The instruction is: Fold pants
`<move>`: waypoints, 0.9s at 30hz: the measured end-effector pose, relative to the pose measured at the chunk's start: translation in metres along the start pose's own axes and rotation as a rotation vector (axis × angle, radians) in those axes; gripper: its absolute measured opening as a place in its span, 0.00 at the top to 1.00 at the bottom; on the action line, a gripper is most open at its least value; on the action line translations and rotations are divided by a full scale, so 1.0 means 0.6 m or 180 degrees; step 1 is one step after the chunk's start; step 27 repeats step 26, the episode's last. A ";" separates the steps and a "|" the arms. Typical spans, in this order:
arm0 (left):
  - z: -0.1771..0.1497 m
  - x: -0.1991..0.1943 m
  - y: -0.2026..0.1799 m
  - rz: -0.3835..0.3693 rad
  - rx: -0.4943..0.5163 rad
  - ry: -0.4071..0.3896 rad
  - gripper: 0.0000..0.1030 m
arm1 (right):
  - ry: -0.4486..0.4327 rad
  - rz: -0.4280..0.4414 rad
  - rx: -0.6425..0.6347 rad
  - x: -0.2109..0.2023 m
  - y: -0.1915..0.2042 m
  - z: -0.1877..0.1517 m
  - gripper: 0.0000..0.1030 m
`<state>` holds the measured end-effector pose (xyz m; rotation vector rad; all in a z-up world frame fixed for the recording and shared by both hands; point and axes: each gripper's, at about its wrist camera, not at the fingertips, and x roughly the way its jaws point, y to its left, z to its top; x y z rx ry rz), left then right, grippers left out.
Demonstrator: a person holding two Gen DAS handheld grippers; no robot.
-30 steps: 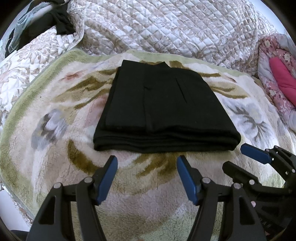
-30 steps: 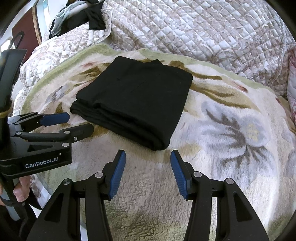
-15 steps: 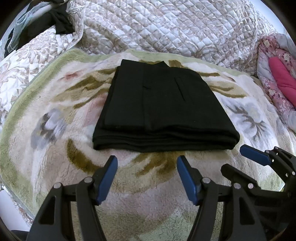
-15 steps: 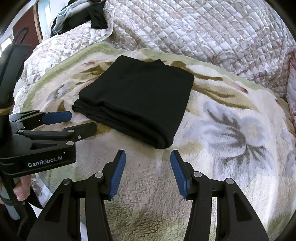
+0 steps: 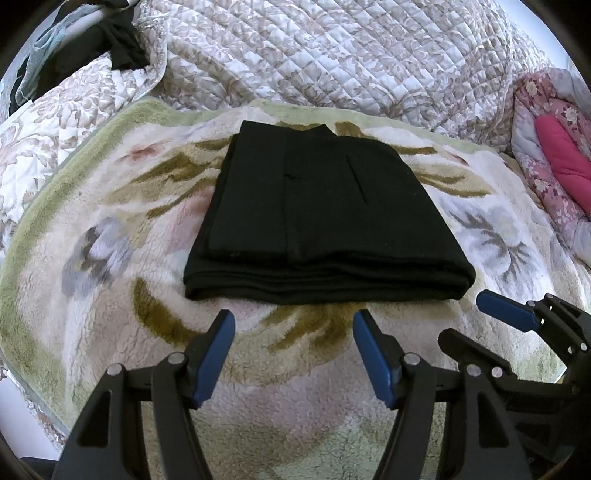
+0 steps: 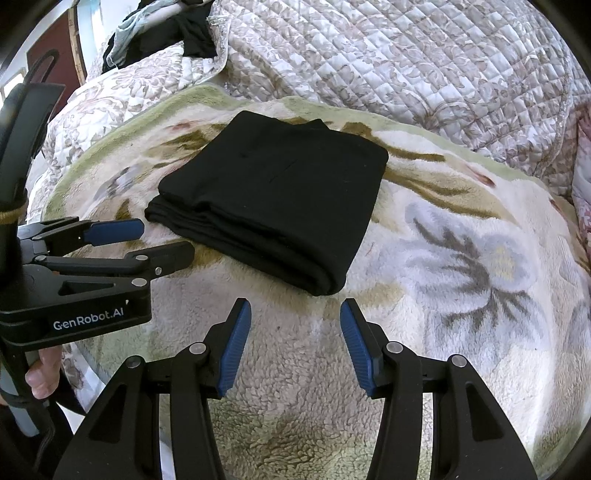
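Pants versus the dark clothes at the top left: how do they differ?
The pants are folded into a flat, neat rectangle; the dark clothes lie crumpled in a heap. The pants rest on the fleece blanket near both claws; the clothes sit far back on the quilt. Both look black.

My right gripper [image 5: 491, 325] is running off the left view's right edge. The pink quilt [image 5: 554, 162] is getting cropped there too. Dark clothes [image 6: 173, 33] at the top are blurring into an unreadable heap, and the pants [image 5: 325, 218] are hiding their inner layers.
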<state>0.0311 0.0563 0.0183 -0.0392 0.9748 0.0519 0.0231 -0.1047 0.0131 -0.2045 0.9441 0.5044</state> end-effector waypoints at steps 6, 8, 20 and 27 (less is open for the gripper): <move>0.000 -0.002 -0.003 0.0015 0.0009 -0.0014 0.33 | -0.0006 0.0003 -0.0018 -0.001 -0.002 0.000 0.51; 0.000 -0.001 -0.004 0.0012 0.0011 -0.0012 0.33 | -0.0008 -0.0004 -0.0021 -0.001 -0.001 0.000 0.51; 0.000 -0.001 -0.004 -0.0011 0.0004 -0.0011 0.33 | -0.0011 -0.0005 -0.0032 -0.001 -0.002 0.000 0.51; -0.001 -0.005 -0.002 -0.0019 -0.0030 -0.0071 0.33 | -0.0012 0.0000 -0.0026 -0.002 -0.003 0.000 0.51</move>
